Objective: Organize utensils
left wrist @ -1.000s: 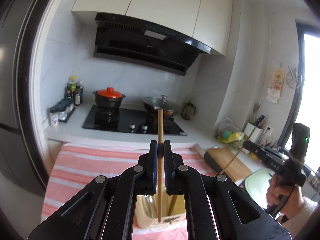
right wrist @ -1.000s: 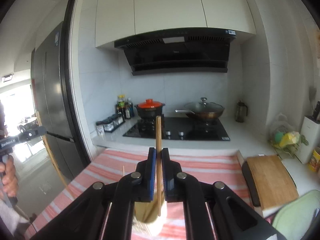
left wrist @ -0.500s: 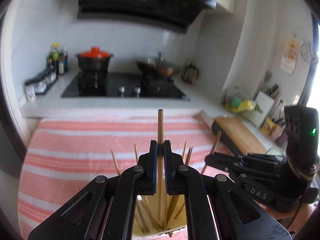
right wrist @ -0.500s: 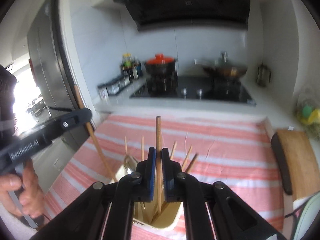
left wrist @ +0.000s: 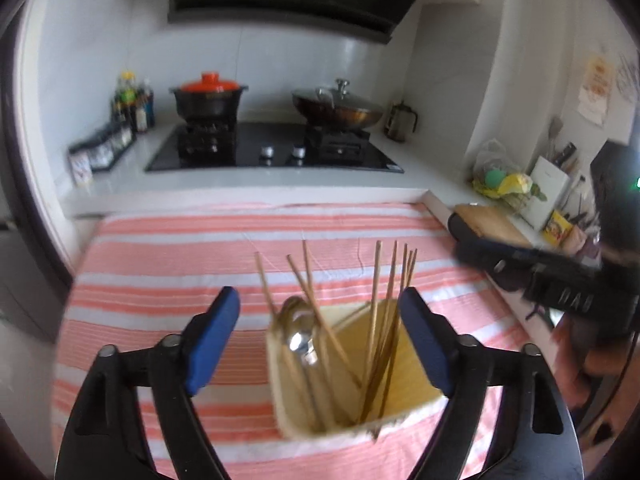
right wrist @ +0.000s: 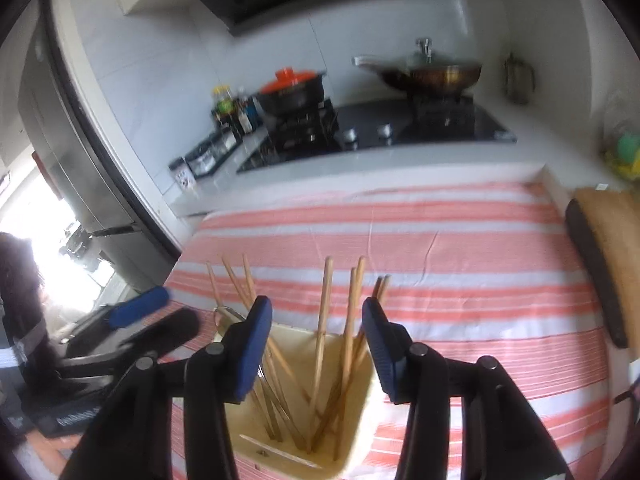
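A cream utensil holder (left wrist: 340, 432) stands on the pink striped cloth (left wrist: 160, 280). Several wooden chopsticks (left wrist: 375, 280) and metal spoons (left wrist: 298, 340) stand in it. My left gripper (left wrist: 318, 340) hangs just above the holder with its jaws opening wide, and the pads touch nothing. In the right wrist view the same holder (right wrist: 362, 432) sits below my right gripper (right wrist: 318, 352). Its jaws are also opening. Chopsticks (right wrist: 323, 312) rise between its pads without being pressed. The other gripper shows at each view's side: the right gripper (left wrist: 560, 284) and the left gripper (right wrist: 132, 320).
Behind the cloth is a black hob (left wrist: 276, 152) with a red-lidded pot (left wrist: 208, 96) and a lidded wok (left wrist: 340, 108). Spice jars and bottles (left wrist: 116, 132) stand at the left. A wooden cutting board (right wrist: 612, 248) lies at the right. A fridge (right wrist: 72, 160) stands at the left.
Both grippers came down over the holder and opened. Each let go of the single chopstick it held, and those chopsticks now stand among the others in the holder.
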The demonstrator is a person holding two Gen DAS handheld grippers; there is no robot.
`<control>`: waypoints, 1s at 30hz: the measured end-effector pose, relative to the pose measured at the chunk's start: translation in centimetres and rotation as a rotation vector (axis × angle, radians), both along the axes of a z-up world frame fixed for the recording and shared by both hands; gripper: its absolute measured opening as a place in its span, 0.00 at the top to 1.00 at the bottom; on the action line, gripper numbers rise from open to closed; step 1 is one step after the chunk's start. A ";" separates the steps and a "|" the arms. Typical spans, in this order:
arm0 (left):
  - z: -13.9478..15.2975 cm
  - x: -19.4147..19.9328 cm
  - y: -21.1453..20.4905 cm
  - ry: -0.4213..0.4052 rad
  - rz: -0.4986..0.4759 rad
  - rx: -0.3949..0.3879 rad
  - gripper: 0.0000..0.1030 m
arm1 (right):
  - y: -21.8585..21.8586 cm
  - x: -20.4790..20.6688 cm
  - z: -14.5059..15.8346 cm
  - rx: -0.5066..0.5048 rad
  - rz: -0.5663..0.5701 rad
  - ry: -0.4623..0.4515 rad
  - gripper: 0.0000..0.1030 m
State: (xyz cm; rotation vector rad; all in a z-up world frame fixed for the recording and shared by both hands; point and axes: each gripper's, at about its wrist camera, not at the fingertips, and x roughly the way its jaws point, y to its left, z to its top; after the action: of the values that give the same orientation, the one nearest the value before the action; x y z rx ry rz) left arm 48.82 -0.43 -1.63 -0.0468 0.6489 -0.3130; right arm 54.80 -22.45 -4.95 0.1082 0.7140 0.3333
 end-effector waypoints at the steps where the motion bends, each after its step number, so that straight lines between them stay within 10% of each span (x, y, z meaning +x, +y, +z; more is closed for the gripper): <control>1: 0.8 -2.4 0.4 -0.041 0.008 0.033 0.01 | -0.2 -1.7 1.1 -0.020 0.000 -0.045 0.49; 6: 1.8 -11.7 1.2 -0.166 0.088 0.117 0.00 | 0.2 -11.5 4.5 -0.147 -0.039 -0.230 0.17; 13: -0.8 -20.5 0.2 -0.128 0.192 0.164 0.00 | 1.8 -23.0 2.2 -0.196 -0.128 -0.293 0.00; 30: 1.1 -28.0 0.4 -0.148 0.273 0.141 0.00 | 1.6 -33.1 0.8 -0.249 -0.164 -0.276 0.00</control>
State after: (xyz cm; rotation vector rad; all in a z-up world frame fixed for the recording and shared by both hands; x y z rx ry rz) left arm 20.84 -0.02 -0.56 0.0229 0.5084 -0.0067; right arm 21.70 -20.83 -4.17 -0.1136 0.4641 0.0968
